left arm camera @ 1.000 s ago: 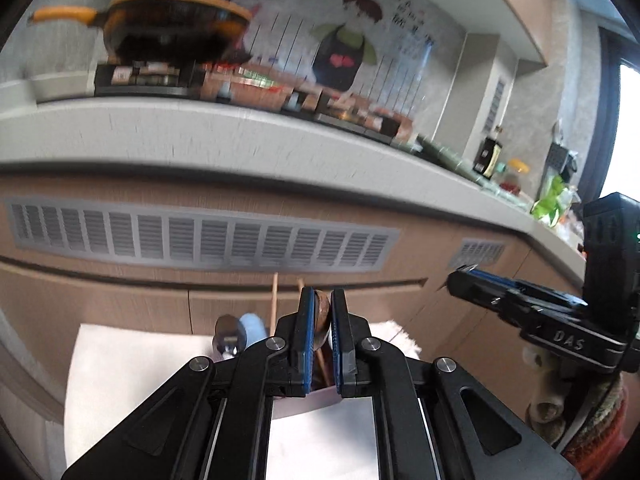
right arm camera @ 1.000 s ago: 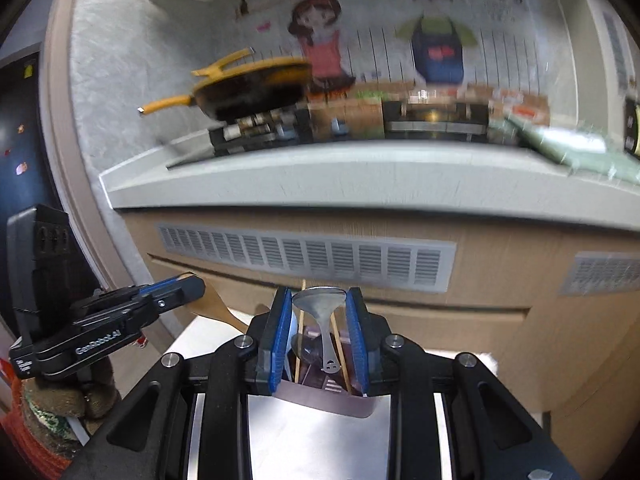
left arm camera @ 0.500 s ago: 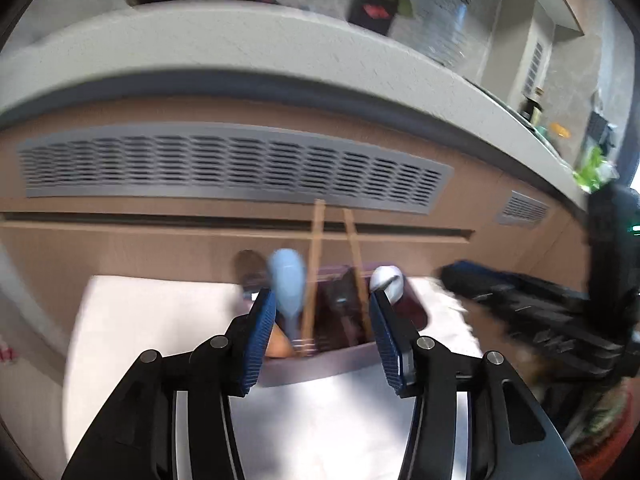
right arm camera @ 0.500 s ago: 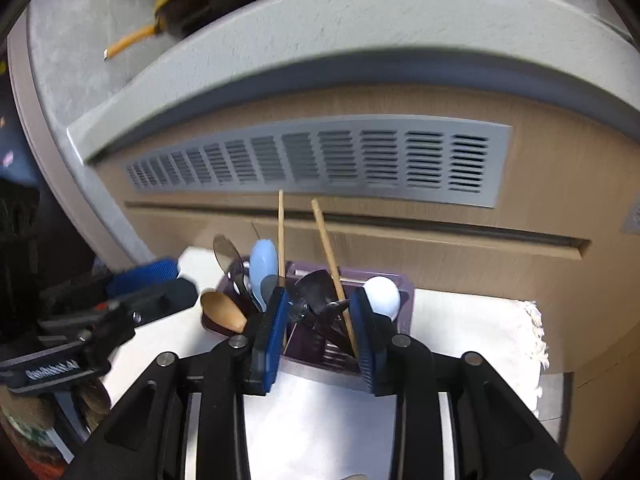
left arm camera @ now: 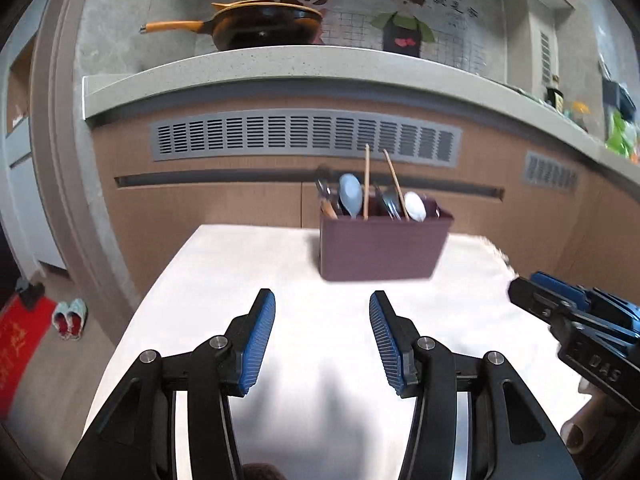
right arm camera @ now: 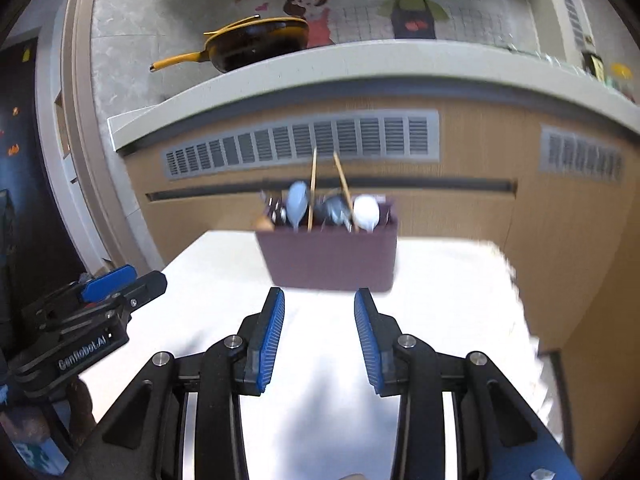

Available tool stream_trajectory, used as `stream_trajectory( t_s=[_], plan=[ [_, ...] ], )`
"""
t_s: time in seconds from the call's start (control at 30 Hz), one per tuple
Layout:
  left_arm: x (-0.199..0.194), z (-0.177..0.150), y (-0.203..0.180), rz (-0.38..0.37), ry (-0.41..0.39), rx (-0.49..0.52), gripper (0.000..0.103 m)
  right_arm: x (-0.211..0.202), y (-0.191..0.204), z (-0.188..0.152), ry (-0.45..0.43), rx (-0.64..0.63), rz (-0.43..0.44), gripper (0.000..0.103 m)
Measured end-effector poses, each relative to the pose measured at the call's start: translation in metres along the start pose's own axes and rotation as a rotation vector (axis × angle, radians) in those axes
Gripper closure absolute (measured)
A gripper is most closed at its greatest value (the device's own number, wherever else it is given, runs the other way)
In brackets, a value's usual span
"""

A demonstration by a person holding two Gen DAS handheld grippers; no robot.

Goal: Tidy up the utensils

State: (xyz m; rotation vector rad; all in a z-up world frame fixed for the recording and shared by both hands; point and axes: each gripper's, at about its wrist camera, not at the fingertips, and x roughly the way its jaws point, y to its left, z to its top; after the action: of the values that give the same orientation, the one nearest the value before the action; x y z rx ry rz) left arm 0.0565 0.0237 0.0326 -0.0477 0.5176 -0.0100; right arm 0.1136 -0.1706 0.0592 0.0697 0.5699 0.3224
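1. Now the left gripper (left arm camera: 322,308) hangs over the white table (left arm camera: 224,280) with its jaws spread wide and nothing between them.
2. Meanwhile the right gripper (right arm camera: 319,306) also hangs over the table, its jaws opening, with nothing between them; its blue pads (right arm camera: 272,336) face each other across bare white cloth.
3. At the far edge of the table stands the purple utensil holder (left arm camera: 382,248), upright, well apart from both grippers.
4. Inside it stand two wooden chopsticks (left arm camera: 366,180), a light blue spoon (left arm camera: 349,194), a white spoon (left arm camera: 414,206), dark metal utensils (left arm camera: 390,200) between them and a wooden handle (left arm camera: 329,209) at the left end; which compartment each sits in cannot be told.
5. From the left wrist view, the right gripper shows at the right edge, held by a hand (left arm camera: 588,420).
6. Behind the table runs a wooden cabinet front with a grey vent grille (left arm camera: 304,136), and on the counter above sits a pan with a yellow handle (left arm camera: 264,24).
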Motion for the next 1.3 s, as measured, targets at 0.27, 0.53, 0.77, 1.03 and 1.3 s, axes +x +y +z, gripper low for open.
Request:
stream_trajectory(
  t_s=[0.27, 0.53, 0.77, 1.03, 1.3],
  plan=[
    [-0.02, -0.018, -0.007, -0.038, 0.049, -0.002, 0.053, -0.023, 0.012, -0.035, 0.024, -0.007, -0.046, 0.069],
    [-0.021, -0.009, -0.013, -0.044, 0.048, 0.018, 0.053, -0.027, 0.006, -0.035, 0.025, -0.002, -0.08, 0.069],
    [-0.021, -0.009, -0.013, -0.043, 0.049, 0.018, 0.053, -0.028, 0.009, -0.034, 0.014, -0.019, -0.08, 0.069],
    [-0.02, -0.007, -0.011, -0.048, 0.057, 0.018, 0.053, -0.026, 0.009, -0.034, 0.021, -0.021, -0.075, 0.069],
    [-0.02, -0.007, -0.012, -0.048, 0.057, 0.018, 0.053, -0.026, 0.008, -0.035, 0.022, -0.023, -0.075, 0.069]
  ],
)
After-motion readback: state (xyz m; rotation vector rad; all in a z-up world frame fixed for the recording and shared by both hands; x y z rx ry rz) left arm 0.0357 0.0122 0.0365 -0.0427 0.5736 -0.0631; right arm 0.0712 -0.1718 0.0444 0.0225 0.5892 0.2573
